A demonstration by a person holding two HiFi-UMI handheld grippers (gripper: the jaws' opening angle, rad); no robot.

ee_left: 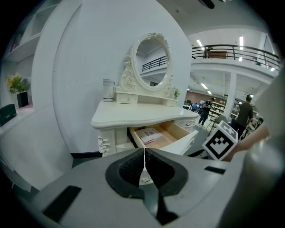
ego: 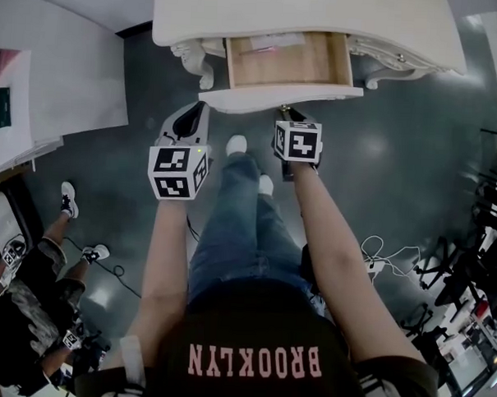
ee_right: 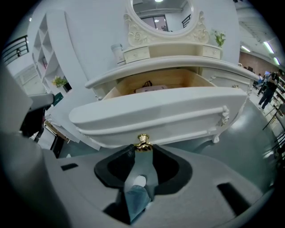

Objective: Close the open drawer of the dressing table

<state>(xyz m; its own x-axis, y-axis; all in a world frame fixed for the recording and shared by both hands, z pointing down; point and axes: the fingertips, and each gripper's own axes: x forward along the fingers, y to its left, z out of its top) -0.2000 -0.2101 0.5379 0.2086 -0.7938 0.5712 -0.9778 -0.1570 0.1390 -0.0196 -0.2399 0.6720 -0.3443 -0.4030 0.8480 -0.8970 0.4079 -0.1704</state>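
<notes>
The white dressing table (ego: 305,23) stands at the top of the head view with its wooden drawer (ego: 287,59) pulled out; papers lie inside. My right gripper (ego: 287,113) is at the drawer's white front (ee_right: 164,111), and its jaws are closed on the small gold knob (ee_right: 143,141) at the front's lower middle. My left gripper (ego: 190,117) hangs in the air left of the drawer, jaws shut with nothing in them (ee_left: 144,153). Its view shows the open drawer (ee_left: 162,133) from the left side.
An oval mirror (ee_left: 151,58) and small boxes stand on the table top. A white panel (ego: 57,70) runs along the left. People sit at the lower left (ego: 48,275). Cables (ego: 378,249) and dark equipment (ego: 475,286) lie on the floor at the right.
</notes>
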